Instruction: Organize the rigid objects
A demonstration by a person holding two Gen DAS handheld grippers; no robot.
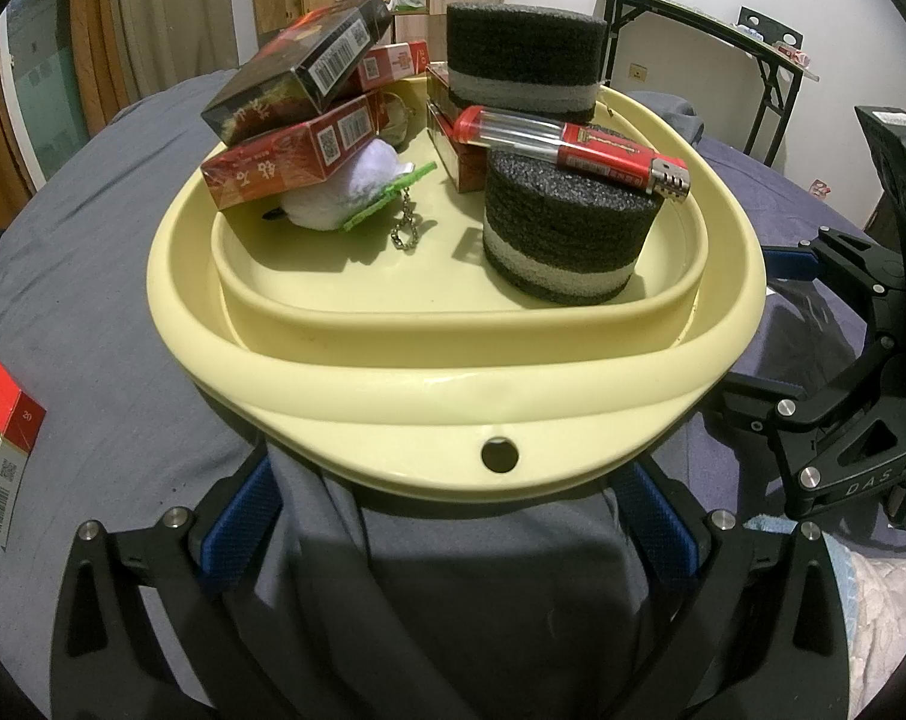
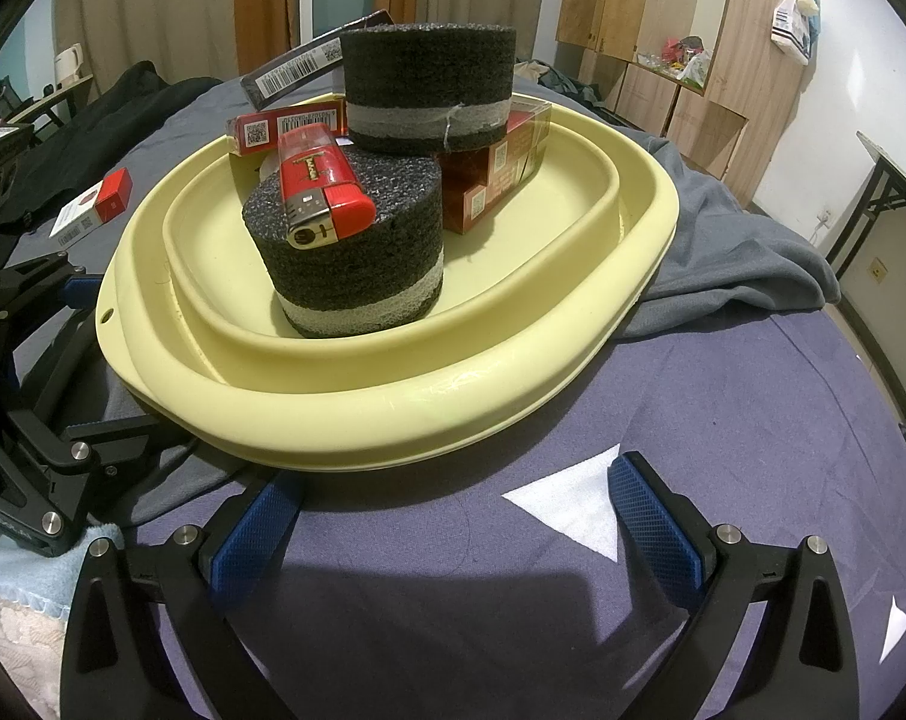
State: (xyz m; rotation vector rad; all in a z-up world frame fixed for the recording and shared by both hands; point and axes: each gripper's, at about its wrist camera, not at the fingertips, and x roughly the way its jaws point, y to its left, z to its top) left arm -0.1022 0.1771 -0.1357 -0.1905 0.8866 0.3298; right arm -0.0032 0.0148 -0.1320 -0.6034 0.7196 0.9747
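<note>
A pale yellow basin sits on a cloth-covered table. It holds two black foam cylinders, a red lighter lying on the near cylinder, several red cigarette boxes, a black box and a white plush keychain. My left gripper is open just in front of the basin, empty. My right gripper is open and empty before the basin's rim; it also shows in the left wrist view.
A red-and-white cigarette box lies on the cloth left of the basin. A grey cloth is bunched beside the basin. Folding tables and wooden cabinets stand beyond.
</note>
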